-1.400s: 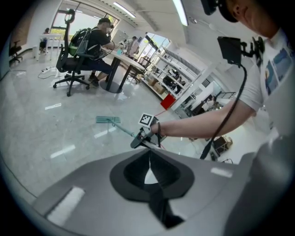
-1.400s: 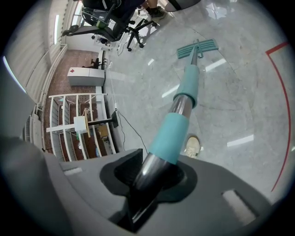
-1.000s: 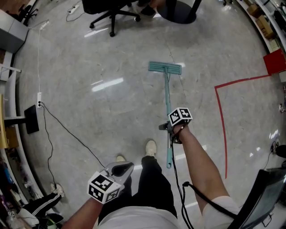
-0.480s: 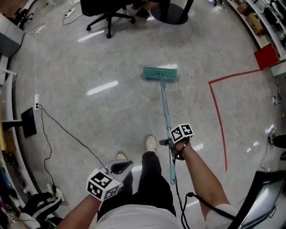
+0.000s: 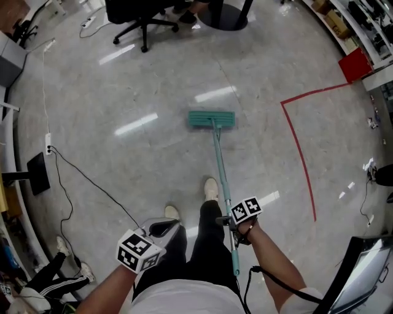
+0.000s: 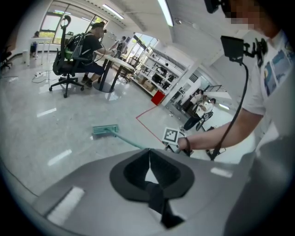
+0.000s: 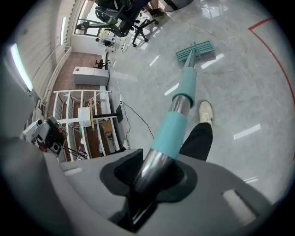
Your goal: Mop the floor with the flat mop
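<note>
Closest to us, the left gripper (image 5: 166, 229) hangs low beside the person's left leg. In the left gripper view we see its jaws pressed together with nothing between them. Just across the dark trouser legs (image 5: 206, 245), the right gripper (image 5: 233, 222) is clamped on the flat mop (image 5: 217, 153). The bare metal part of the shaft sits between its jaws, and the teal sleeve begins just beyond them. A short end of the handle pokes out behind the gripper toward the body. Ahead of the grippers we see two pale shoes (image 5: 211, 188) planted on the glossy grey floor (image 5: 141, 80), the right one just beside the shaft. A black cable (image 5: 92, 182) snakes across the floor from near the left shoe to a white power strip (image 5: 48, 144) at the left edge. From the right gripper the shaft slants forward and a little left, down to the teal mop head (image 5: 211, 119), which lies flat on the floor, well ahead of the feet. To the right of it a red tape line (image 5: 297, 150) marks a corner on the floor, well apart from the mop. Farthest off we make out a black office chair (image 5: 138, 12), a dark round table base (image 5: 224, 15) and a red box (image 5: 355, 64) at the far right.
</note>
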The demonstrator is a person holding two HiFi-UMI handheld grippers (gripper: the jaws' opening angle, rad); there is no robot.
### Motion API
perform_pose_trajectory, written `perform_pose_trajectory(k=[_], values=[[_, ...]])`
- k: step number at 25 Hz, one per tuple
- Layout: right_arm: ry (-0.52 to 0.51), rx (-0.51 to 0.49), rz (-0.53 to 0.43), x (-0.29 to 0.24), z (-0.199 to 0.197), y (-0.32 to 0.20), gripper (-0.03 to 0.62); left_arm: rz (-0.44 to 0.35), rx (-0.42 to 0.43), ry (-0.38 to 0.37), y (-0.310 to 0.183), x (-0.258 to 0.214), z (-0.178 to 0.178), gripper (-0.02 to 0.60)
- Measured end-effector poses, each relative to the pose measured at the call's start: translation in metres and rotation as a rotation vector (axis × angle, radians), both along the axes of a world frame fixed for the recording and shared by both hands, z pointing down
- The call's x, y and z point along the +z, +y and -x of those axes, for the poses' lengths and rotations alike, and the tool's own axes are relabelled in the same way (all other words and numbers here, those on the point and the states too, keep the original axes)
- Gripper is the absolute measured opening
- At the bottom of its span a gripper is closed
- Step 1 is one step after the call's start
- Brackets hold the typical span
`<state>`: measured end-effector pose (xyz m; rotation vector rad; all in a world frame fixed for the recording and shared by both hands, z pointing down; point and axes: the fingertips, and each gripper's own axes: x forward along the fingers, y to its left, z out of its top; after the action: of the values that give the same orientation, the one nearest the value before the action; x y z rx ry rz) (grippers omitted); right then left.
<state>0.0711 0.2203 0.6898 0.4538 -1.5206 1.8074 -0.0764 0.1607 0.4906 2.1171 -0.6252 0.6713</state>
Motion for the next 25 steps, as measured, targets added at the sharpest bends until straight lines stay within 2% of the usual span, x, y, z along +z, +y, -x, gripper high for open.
perform_pose_trajectory(k=[6,10,17,25], values=[[0.020,-0.015,0.033,0.009,0.013,0.053,0.098,0.000,0.019,-0.004,0.019,0.004,0.017,0.006],[0.036,-0.049,0.059,0.023,0.019,0.069,0.098,0.010,0.019,-0.014,0.028,0.008,0.028,0.006],[0.037,-0.063,0.064,0.037,0.028,0.064,0.098,0.024,-0.003,-0.023,0.025,0.010,0.030,0.006],[0.042,-0.098,0.048,0.047,0.016,0.042,0.097,0.034,0.013,-0.014,0.003,0.014,0.008,0.006]])
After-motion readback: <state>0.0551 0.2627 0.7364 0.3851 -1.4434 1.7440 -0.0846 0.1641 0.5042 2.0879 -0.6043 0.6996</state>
